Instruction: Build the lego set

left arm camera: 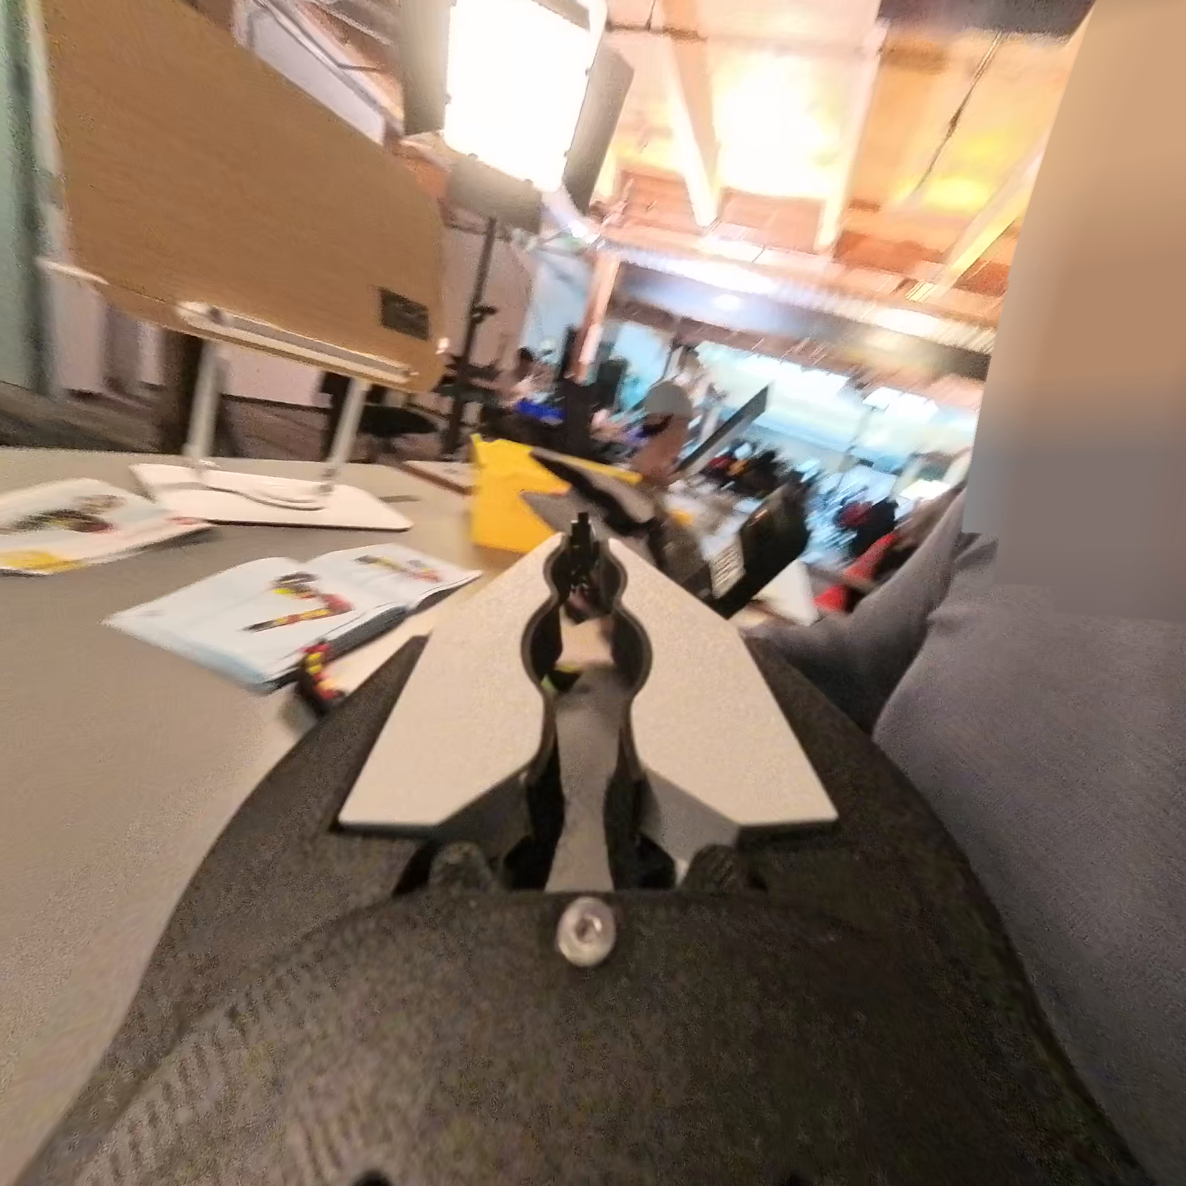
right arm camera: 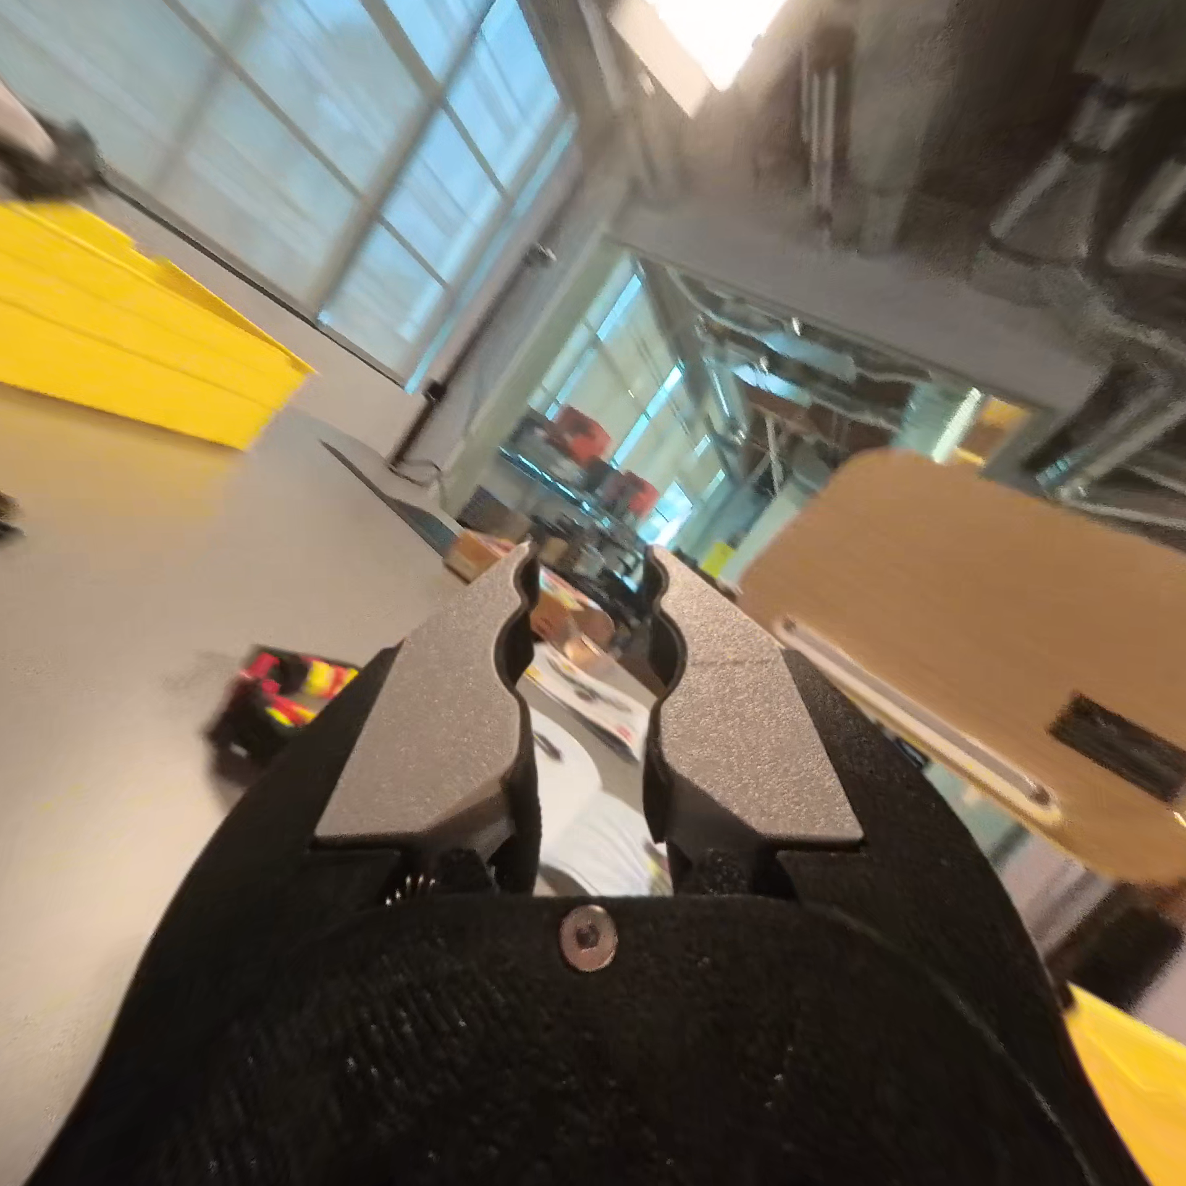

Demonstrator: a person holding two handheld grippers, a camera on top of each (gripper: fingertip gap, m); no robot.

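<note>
My left gripper is shut on a small black lego piece that sticks out between its fingertips, held above the grey table. A partly built red, yellow and black lego model lies on the table just left of it, and shows blurred in the right wrist view. My right gripper is open and empty, low over the table, with the model to its left. An open instruction booklet lies beside the model, and pages show between the right fingers.
A yellow box stands on the table. A wooden board on a white stand rises at the back. A second booklet lies far left. A grey sleeve fills the right side. The tips of one gripper are about 15 centimetres away from the tips of the other.
</note>
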